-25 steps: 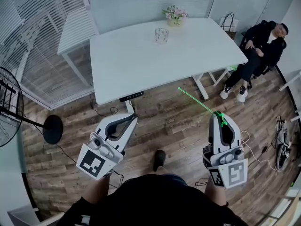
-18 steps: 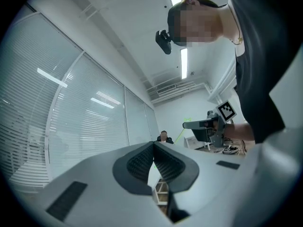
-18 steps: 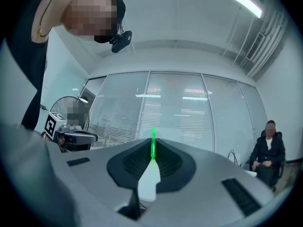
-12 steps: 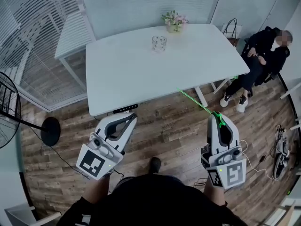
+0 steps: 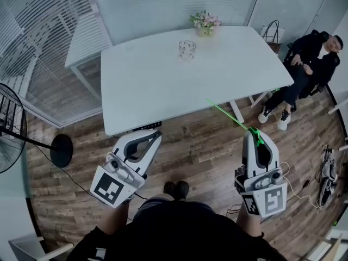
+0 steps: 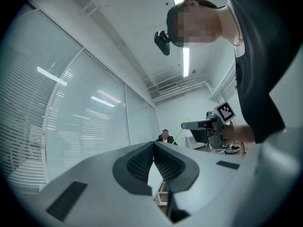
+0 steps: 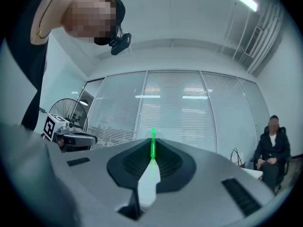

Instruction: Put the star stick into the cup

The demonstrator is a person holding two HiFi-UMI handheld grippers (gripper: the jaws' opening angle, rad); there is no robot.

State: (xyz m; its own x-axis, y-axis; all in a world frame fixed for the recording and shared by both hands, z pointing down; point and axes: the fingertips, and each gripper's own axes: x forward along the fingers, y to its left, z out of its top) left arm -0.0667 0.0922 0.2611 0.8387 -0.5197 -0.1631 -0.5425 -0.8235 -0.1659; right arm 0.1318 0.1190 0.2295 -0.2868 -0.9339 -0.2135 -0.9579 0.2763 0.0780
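Note:
The star stick (image 5: pixel 231 118) is a thin green rod; it sticks out ahead of my right gripper (image 5: pixel 254 134) toward the table edge, over the wooden floor. In the right gripper view the jaws are shut on the stick (image 7: pixel 153 145). My left gripper (image 5: pixel 155 137) is level with the right one, shut with nothing in it, its pads meeting at the tips (image 6: pixel 153 144). The clear glass cup (image 5: pixel 187 49) stands upright at the far middle of the white table (image 5: pixel 163 86), well beyond both grippers.
A small pot of flowers (image 5: pixel 205 22) sits behind the cup. A standing fan (image 5: pixel 13 129) is at the left, and a person (image 5: pixel 307 61) sits on a chair right of the table. A bag (image 5: pixel 273 32) and cables (image 5: pixel 326 173) lie at the right.
I have stepped closer to the table, so its near edge sits lower in the head view. Both grippers keep their pose, and the stick stays in the right jaws.

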